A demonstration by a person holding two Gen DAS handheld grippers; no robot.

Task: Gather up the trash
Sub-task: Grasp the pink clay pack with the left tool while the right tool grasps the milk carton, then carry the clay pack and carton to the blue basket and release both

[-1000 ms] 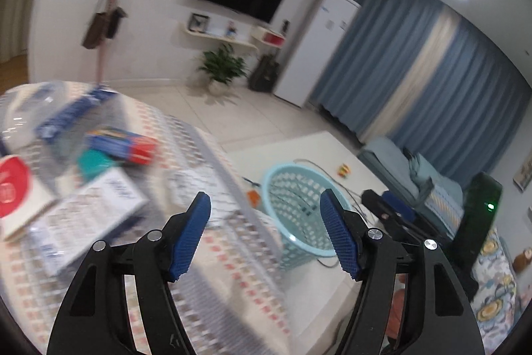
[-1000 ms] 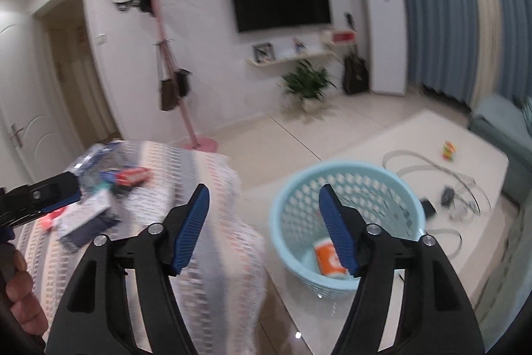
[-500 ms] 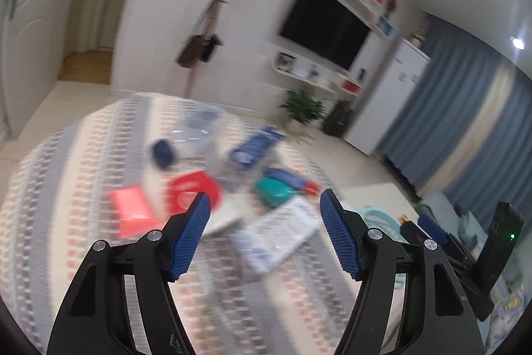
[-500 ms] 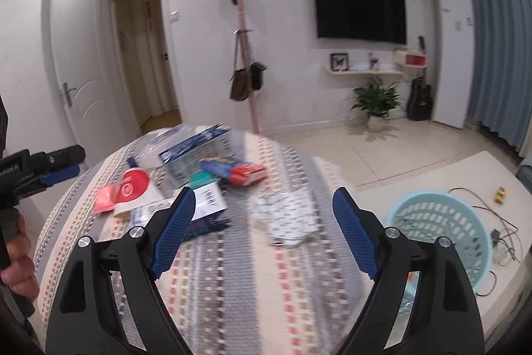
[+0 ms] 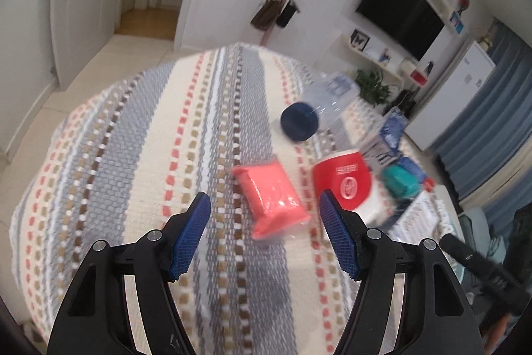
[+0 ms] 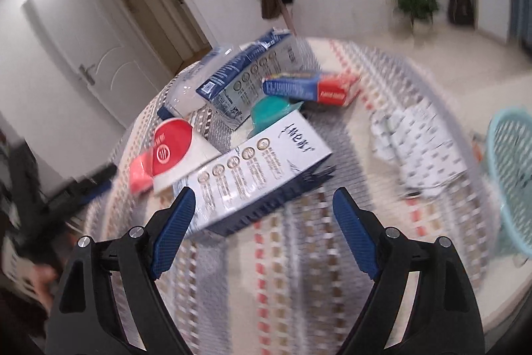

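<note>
both tongs are standing wide and holding nothing. the left gripper is aiming at the red packet in the middle of the table; the right gripper, jaws just opening, is facing the white carton. the blur is suggesting speed, so a jaw is maybe pushing trash off the table edge.

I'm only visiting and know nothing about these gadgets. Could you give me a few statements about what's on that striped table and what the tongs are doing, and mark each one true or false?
1. The left tongs are clamped on the pink packet. False: they are open, and the packet lies on the striped tablecloth ahead of them.
2. The right tongs are open and hold nothing. True.
3. The clear bottle stands upright. False: it lies on its side.
4. The light blue basket sits in the middle of the table. False: it is off the table's edge.
5. A red and white cup lies beside the big white and blue carton. True.
</note>
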